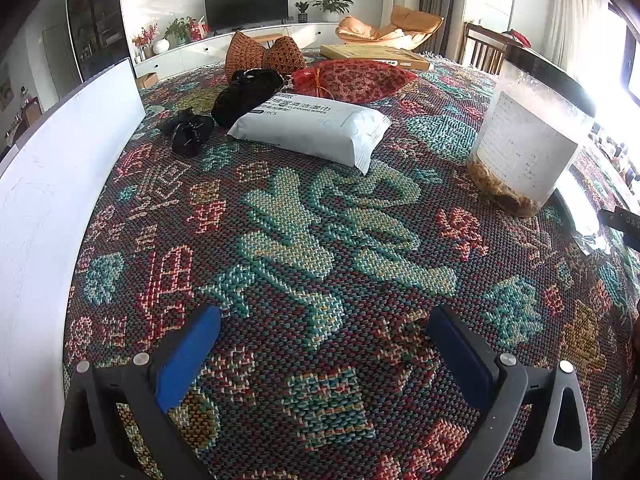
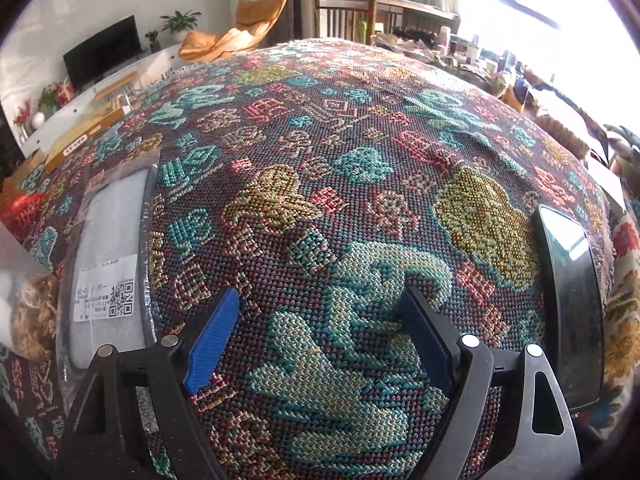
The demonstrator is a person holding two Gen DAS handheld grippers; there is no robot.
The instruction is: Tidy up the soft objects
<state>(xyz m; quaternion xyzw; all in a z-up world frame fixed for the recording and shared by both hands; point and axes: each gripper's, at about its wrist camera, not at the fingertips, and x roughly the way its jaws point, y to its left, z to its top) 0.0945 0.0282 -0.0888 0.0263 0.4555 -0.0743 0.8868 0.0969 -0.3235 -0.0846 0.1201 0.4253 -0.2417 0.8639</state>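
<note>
Both the left gripper (image 1: 324, 354) and right gripper (image 2: 320, 336) hover with jaws apart and empty over the woven tablecloth (image 1: 360, 240), so a pick seems next, likely reaching to the wipes pack (image 1: 316, 128) toward the far edge.

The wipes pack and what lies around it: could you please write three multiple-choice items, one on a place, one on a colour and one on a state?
1. Where is the wipes pack relative to the jar in the left wrist view?
A. Left of it
B. Inside it
C. Right of it
2. What colour are the pads on the left gripper?
A. Red
B. Blue
C. Yellow
3. What is between the left fingers?
A. The jar
B. The pack
C. Nothing

Answers: 1 A, the pack lies left of the jar, apart from it. 2 B, both pads are blue. 3 C, only tablecloth shows between them.
</note>
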